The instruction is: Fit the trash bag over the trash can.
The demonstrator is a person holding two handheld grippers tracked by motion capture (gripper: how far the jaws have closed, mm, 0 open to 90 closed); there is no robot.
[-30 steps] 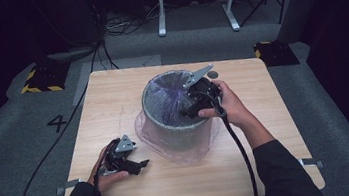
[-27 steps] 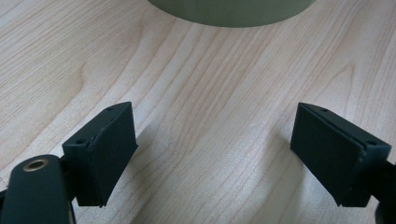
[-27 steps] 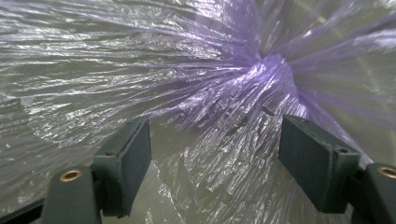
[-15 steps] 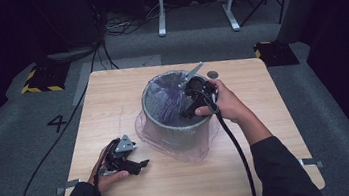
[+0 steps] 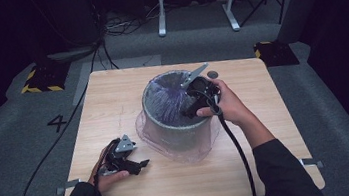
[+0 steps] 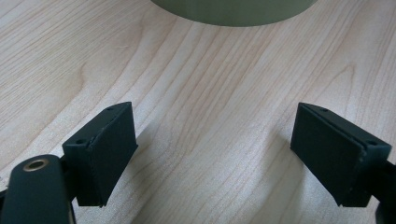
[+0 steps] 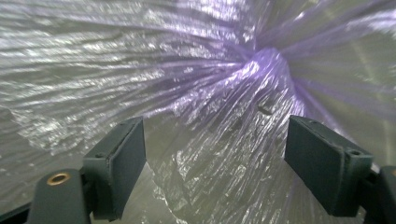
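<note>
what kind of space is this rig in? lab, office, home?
Probably a lab or recording studio: dark surroundings, a lone wooden table on grey carpet, a floor-marked "4", hazard-striped floor blocks and loose cables behind.

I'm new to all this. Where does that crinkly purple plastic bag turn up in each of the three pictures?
High view: the purple bag lines the grey bin at the table's middle, its edge draped down the outside.
Left gripper view: only the bin's wall shows at the top edge; no bag is visible there.
Right gripper view: the bag spreads behind the open jaws, gathered to a point upper right.
Shared landmark: the bin.
</note>
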